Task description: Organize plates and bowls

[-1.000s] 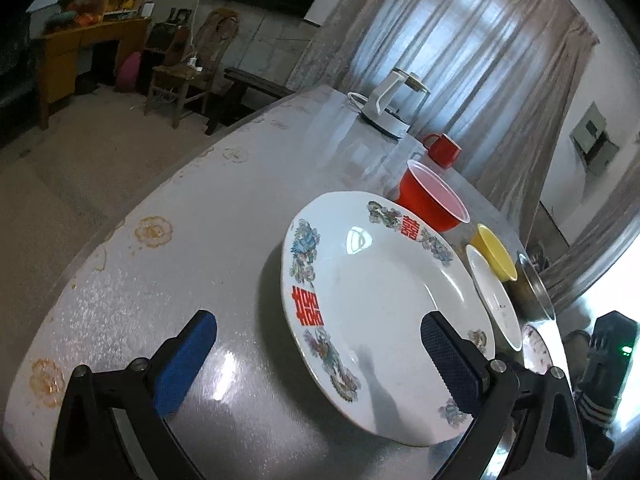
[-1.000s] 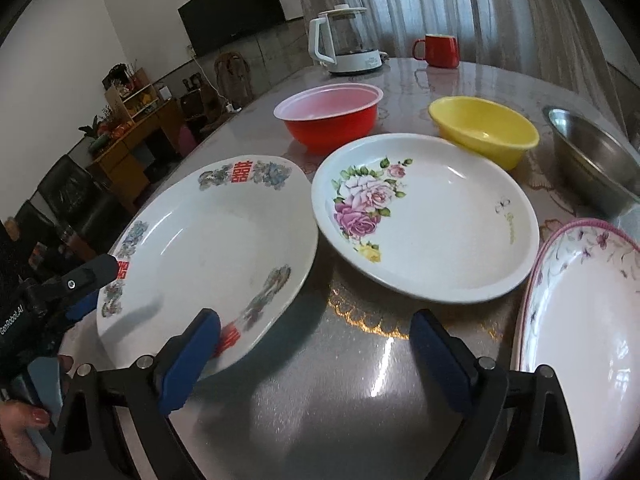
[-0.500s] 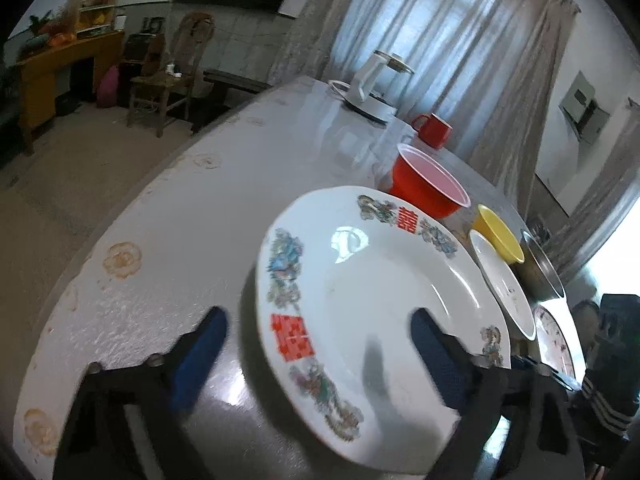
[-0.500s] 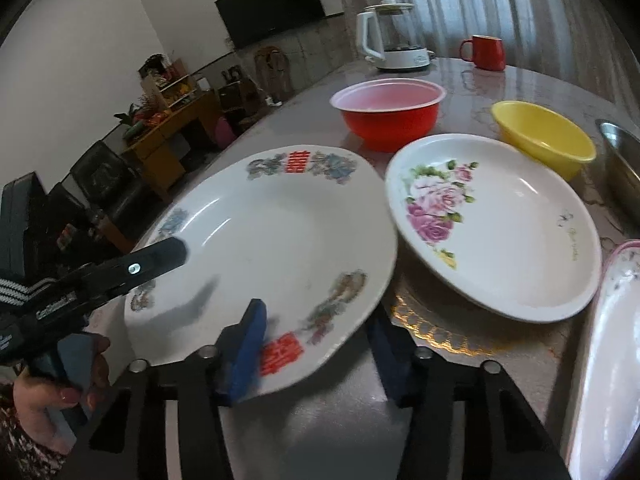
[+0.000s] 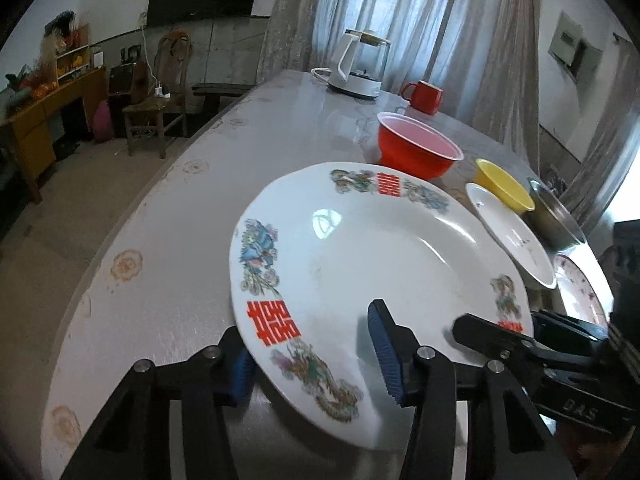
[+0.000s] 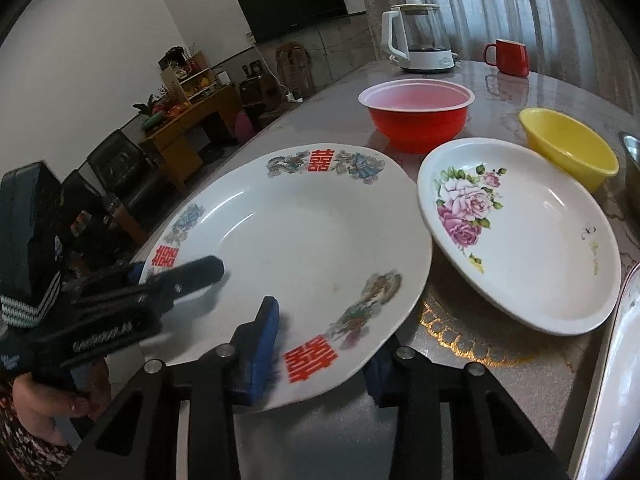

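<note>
A large white plate with red characters (image 5: 360, 264) (image 6: 300, 232) lies on the table, and both grippers straddle its near rim from opposite sides. My left gripper (image 5: 312, 360) (image 6: 176, 276) has one blue pad under the rim and one above; its jaws are closing. My right gripper (image 6: 320, 354) (image 5: 516, 328) stands the same way, its right finger hidden beneath the rim, jaws closing too. Neither pair visibly clamps the plate. Behind sit a rose plate (image 6: 520, 240), a red bowl (image 6: 416, 116), a yellow bowl (image 6: 568, 152) and a steel bowl (image 5: 556, 220).
A pink-rimmed plate (image 6: 624, 360) lies at the far right. A white kettle (image 5: 360, 64) and a red mug (image 5: 424, 96) stand at the table's back. The table edge (image 5: 120, 240) curves close on the left, with floor and chairs beyond.
Both grippers have closed in on the big plate's rim from wide open. The left one slid in until its left pad went under the rim.
</note>
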Demonstrator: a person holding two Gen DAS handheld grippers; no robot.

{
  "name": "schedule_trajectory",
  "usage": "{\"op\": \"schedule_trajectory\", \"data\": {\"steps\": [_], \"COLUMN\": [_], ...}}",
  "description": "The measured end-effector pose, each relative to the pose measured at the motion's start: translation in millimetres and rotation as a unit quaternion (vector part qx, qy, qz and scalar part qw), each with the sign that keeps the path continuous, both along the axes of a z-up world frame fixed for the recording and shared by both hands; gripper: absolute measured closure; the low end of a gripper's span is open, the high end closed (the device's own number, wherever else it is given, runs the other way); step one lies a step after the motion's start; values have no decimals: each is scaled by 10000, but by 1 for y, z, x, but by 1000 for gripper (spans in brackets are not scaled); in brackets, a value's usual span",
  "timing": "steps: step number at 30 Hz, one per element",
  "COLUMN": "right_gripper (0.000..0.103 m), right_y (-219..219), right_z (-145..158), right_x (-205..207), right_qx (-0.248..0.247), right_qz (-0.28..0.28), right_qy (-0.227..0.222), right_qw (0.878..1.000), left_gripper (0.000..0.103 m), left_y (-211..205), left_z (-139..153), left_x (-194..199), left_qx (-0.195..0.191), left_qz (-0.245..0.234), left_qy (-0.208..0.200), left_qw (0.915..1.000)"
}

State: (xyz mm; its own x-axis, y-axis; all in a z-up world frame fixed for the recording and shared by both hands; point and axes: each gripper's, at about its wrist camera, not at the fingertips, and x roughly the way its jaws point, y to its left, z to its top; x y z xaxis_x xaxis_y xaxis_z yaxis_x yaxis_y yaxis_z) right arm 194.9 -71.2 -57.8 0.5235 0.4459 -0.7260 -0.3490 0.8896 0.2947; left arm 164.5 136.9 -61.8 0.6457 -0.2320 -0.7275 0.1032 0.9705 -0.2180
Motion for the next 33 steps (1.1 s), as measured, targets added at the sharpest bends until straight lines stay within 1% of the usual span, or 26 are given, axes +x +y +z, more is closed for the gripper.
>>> {"op": "schedule_trajectory", "data": {"steps": [2,6,9,12,16,18,21,24,28,30,33], "right_gripper": [66,66,66,65,65,65,65,64,64,64,65], "right_y": [0,5,8,10,8,7,1,-2,-4,-5,-7], "right_z": [0,3,3,3,3,2,1,1,-1,-3,-3], "right_x": [-3,-15,-25,-29,-25,-24,-24,-19,-13,-9,-6], "right_qx": [54,-12,-7,1,107,103,282,316,558,585,610], "right_qz": [66,242,422,488,487,507,347,169,77,29,-34], "right_qy": [32,44,79,88,184,184,241,200,371,394,399], "right_qw": [10000,9997,9991,9988,9986,9985,9987,9992,9977,9975,9973], "left_gripper": [51,51,51,51,46,41,39,39,39,42,44], "left_y": [1,5,5,6,11,12,14,20,25,24,19], "left_z": [1,-1,-1,-1,0,0,2,0,-3,-3,-3], "left_x": [-8,-27,-44,-54,-51,-48,-42,-37,-29,-25,-21], "left_qx": [-34,-79,27,74,-13,-30,-81,-378,-496,-439,-235], "left_qz": [45,127,133,117,130,180,219,256,292,263,163], "left_qy": [21,40,1,-24,-77,-106,-110,-72,-32,-51,-65], "left_qw": [10000,9999,9999,9999,9999,9998,9997,9989,9983,9987,9996]}}
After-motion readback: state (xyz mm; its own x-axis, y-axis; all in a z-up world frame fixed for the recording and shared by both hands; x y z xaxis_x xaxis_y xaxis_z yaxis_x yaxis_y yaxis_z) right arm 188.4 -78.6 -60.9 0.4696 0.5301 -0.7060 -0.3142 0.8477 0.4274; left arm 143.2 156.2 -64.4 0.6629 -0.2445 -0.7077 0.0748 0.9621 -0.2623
